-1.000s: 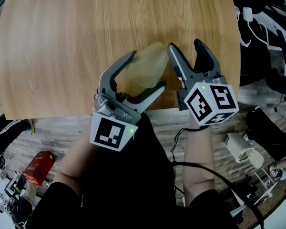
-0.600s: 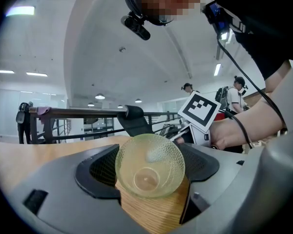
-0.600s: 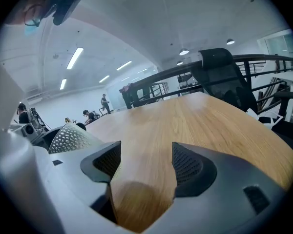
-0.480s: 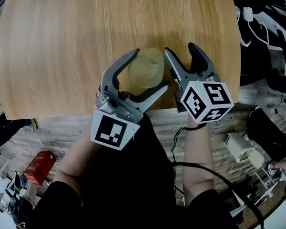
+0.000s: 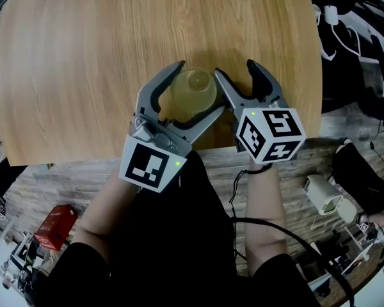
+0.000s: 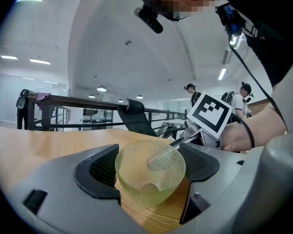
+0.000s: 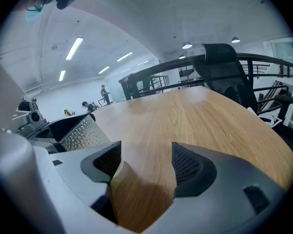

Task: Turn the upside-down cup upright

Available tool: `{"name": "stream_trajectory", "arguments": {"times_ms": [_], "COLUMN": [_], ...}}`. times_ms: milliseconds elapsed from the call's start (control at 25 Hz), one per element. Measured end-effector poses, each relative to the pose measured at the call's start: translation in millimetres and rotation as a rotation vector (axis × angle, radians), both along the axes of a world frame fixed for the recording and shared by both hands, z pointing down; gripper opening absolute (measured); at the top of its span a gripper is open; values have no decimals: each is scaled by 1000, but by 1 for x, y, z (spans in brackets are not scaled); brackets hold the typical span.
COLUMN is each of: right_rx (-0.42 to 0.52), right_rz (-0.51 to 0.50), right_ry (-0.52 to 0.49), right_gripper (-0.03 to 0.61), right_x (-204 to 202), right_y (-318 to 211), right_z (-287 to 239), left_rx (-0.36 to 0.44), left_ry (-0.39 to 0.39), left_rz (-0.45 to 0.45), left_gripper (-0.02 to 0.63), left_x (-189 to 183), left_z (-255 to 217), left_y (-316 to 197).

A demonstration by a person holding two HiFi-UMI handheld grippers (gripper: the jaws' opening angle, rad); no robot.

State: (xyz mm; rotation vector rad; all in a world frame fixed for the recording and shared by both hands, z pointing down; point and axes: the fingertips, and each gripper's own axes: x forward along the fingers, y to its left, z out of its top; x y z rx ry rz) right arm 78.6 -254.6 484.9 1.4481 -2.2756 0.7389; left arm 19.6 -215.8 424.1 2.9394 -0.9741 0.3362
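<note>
The pale yellow dimpled glass cup (image 5: pixel 193 92) stands mouth up on the wooden table (image 5: pixel 83 56), near its front edge. My left gripper (image 5: pixel 197 89) is shut on the cup, one jaw on either side. In the left gripper view the cup (image 6: pixel 150 172) fills the gap between the two dark pads, and I look into its open mouth. My right gripper (image 5: pixel 237 75) is open just right of the cup, its left finger close beside the cup's wall. The right gripper view shows only bare table between its jaws (image 7: pixel 146 162).
The table's front edge (image 5: pixel 256 142) runs just under both grippers. Below it, the floor holds a red box (image 5: pixel 51 226), a white device (image 5: pixel 323 197) and cables. A black chair (image 7: pixel 224 67) stands at the far side of the table.
The cup lay tilted on its side a second ago; it has swung round to stand mouth up between the left jaws. The right gripper has shifted slightly up and left.
</note>
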Motion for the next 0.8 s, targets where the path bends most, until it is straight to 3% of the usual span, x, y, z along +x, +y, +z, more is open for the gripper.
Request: {"name": "stream_trajectory", "arguments": {"times_ms": [480,680,800], "right_rx": [-2,33,57], "right_rz": [36,101,120], "right_ry": [4,24,12], "right_gripper": [327,327,327], "right_x": [10,28,33], "right_y": [-3,3,14], "right_z": [5,-6,-33], "left_rx": [1,2,8], "left_ry": [40,116,119], "left_rz": [2,-81,-92], "left_gripper": [397,396,395], "left_x": [8,-5,-14], "left_z": [5,-14,-34], "left_y": [-8,-6,3]}}
